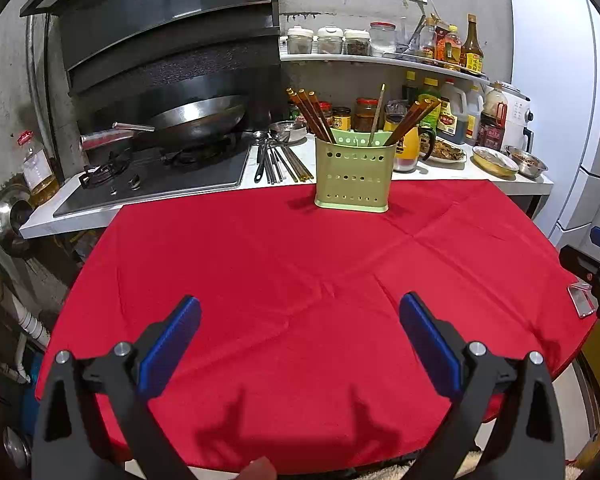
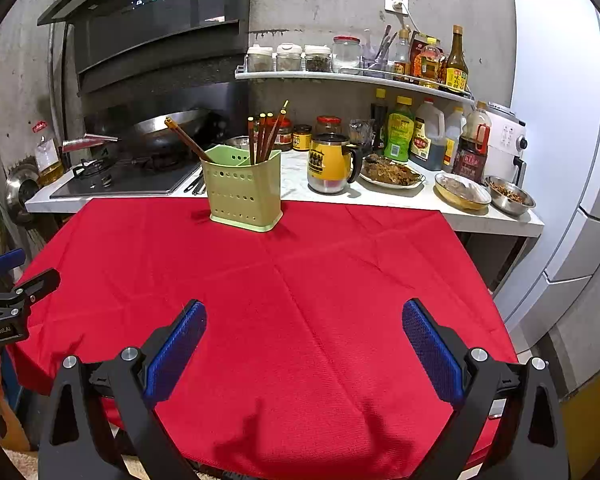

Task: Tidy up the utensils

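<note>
Both of your grippers hang empty over the red tablecloth [image 1: 260, 264], fingers spread wide.

From the left: a wok [image 1: 196, 118] sits on the stove, then loose utensils [image 1: 278, 160] lie on the counter, too bunched for you to count. The green holder [image 1: 352, 176] stands at the cloth's far edge, with two chopstick bundles and one pale stick upright in it. Your left gripper [image 1: 300, 344] and right gripper [image 2: 304, 348] each show two blue pads, well apart, touching nothing.
</note>
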Demonstrator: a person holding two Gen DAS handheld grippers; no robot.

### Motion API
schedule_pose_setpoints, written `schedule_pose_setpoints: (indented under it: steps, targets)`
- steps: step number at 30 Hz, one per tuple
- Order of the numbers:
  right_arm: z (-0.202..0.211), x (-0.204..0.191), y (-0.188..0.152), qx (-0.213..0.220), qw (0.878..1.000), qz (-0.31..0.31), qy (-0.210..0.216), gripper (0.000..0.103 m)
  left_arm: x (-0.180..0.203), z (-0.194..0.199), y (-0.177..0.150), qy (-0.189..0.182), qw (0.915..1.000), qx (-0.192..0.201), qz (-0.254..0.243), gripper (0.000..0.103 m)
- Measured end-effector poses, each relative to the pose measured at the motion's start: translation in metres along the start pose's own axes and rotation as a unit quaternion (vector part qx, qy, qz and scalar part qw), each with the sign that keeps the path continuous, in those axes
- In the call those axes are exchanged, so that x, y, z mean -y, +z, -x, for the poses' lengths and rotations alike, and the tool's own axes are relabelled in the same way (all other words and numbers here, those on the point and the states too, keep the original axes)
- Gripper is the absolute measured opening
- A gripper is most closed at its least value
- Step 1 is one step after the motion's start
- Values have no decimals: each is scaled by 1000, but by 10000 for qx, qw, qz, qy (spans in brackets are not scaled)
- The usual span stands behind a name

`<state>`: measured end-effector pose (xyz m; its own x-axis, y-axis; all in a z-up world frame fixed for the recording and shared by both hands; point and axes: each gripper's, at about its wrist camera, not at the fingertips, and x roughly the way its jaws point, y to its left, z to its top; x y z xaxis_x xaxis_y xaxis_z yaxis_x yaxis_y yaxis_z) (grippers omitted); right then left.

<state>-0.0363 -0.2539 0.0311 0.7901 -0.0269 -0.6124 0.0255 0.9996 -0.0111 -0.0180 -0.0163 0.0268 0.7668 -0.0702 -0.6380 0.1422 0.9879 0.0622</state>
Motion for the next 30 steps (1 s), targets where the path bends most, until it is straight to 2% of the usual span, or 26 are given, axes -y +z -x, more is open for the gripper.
schedule_pose_setpoints:
  steps: [30]
  targets:
    - [-1,3,-1,-2,10000,-8,-4,97,-6,-2,1,7,10000,-11,19,97]
